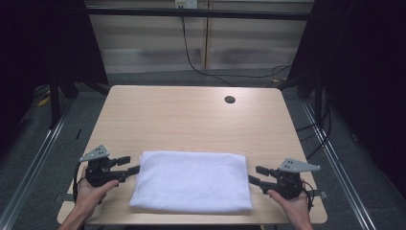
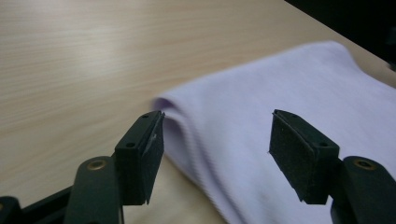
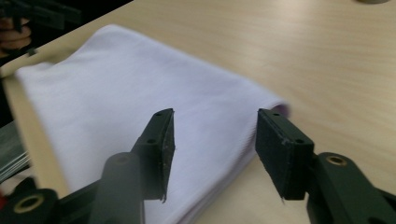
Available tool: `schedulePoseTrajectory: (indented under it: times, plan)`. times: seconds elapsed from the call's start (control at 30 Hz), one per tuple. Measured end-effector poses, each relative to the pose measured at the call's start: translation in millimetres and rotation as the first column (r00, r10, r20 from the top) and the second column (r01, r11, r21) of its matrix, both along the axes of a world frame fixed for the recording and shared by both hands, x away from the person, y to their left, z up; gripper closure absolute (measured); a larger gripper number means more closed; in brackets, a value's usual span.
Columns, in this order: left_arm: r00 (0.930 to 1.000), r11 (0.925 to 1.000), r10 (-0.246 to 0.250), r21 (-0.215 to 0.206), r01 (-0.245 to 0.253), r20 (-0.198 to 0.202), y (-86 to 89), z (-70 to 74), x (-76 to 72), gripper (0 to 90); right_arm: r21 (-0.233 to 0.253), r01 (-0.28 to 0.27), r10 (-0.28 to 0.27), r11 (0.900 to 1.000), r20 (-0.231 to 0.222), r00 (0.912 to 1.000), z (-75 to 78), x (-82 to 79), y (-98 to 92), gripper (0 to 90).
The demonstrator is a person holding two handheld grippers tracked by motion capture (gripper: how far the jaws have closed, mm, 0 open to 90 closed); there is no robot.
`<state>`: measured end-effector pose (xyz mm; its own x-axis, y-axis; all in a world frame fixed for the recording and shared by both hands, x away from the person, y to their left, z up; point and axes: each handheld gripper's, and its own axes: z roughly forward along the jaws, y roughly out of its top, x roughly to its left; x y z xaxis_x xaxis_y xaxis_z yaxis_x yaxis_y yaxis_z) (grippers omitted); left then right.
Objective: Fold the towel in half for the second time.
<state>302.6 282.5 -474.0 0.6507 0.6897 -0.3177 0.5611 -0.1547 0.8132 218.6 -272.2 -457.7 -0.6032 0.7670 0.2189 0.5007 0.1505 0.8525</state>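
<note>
In the high view, a folded white towel [image 1: 191, 181] is seen lying flat on the table [image 1: 191, 115], near the front edge and about midway between the two hands. The left gripper [image 1: 134, 169] is held at the towel's left end and the right gripper [image 1: 253, 179] at its right end, each pointed inward; this placing is judged to be a preparation for taking both short ends at once, so that the towel can be lifted or unfolded evenly. In the left gripper view, the jaws are spread wide and nothing is held between them. The towel [image 2: 280, 102] lies ahead, its rounded folded corner lies just in front of the left jaw, and whether that jaw touches the cloth cannot be told. In the right gripper view, the jaws are also spread, somewhat less widely, and they are empty. The towel [image 3: 140, 84] lies under and ahead of them, with its folded edge in the gap, but it is not yet pinched. The other hand is seen far off, blurred.
</note>
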Motion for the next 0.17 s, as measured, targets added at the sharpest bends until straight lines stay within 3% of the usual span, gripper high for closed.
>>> schedulePoseTrajectory:
  times: [0.03,0.1,0.17]
  plan:
    - [0.9999,1.0,0.006,0.004,-0.006,-0.012,2.8,-1.9,1.8,31.9,0.003,0.036,-0.036,0.999,0.006,0.9993,0.1,4.0,-3.9,42.0]
    - [0.9996,0.999,0.029,0.032,-0.029,0.007,7.5,-3.8,0.3,29.3,0.012,0.078,-0.078,0.997,0.012,0.9969,-2.7,7.9,-11.2,37.7]
    - [0.9984,0.9984,0.055,-0.009,-0.055,-0.011,11.6,-6.7,-2.4,29.0,-0.001,0.108,-0.108,0.994,0.002,0.9942,-9.2,7.0,-16.8,36.3]
